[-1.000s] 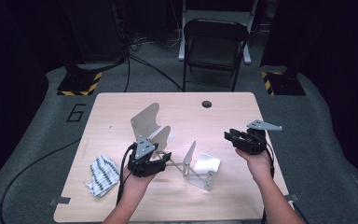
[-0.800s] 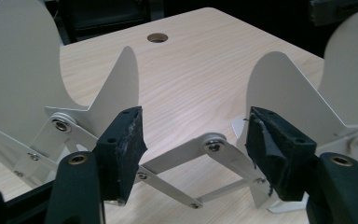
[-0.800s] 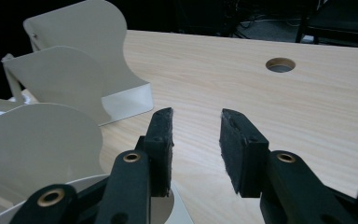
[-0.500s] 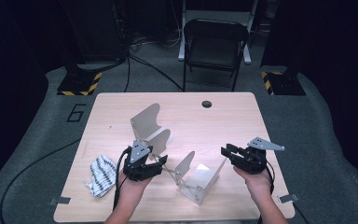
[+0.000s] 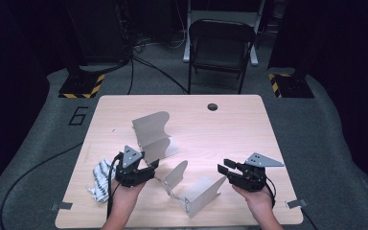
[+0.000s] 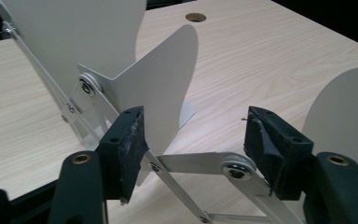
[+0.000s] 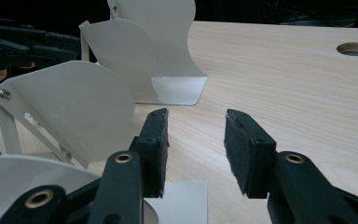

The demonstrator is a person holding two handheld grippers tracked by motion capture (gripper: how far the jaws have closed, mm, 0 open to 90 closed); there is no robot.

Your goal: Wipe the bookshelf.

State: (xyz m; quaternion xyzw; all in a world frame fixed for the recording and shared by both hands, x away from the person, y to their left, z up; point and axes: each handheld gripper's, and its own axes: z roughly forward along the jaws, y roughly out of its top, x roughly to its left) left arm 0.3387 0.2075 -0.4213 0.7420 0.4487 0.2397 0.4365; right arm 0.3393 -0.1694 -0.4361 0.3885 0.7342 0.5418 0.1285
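Observation:
A folding metal rack of cream plates joined by thin link bars stands mid-table: a tall back plate (image 5: 151,132), a middle plate (image 5: 175,173) and a near end plate (image 5: 203,194). My left gripper (image 5: 154,165) sits at the rack's left side. Its jaws have just closed a little and stand open around the link bars (image 6: 191,163), beside the middle plate (image 6: 168,93). My right gripper (image 5: 223,167) is just right of the near end plate (image 7: 70,107). Its jaws have just been opening and have nothing between the pads (image 7: 242,149).
A striped cloth (image 5: 99,179) lies crumpled at the table's front left, beside my left hand. The wooden table (image 5: 230,129) has a round hole (image 5: 212,106) near its far edge. A folding chair (image 5: 220,43) stands beyond it.
The right gripper has moved toward the table's front edge and spread its jaws. The rack's near end plate has swung forward and out. The left gripper has shifted slightly toward the front.

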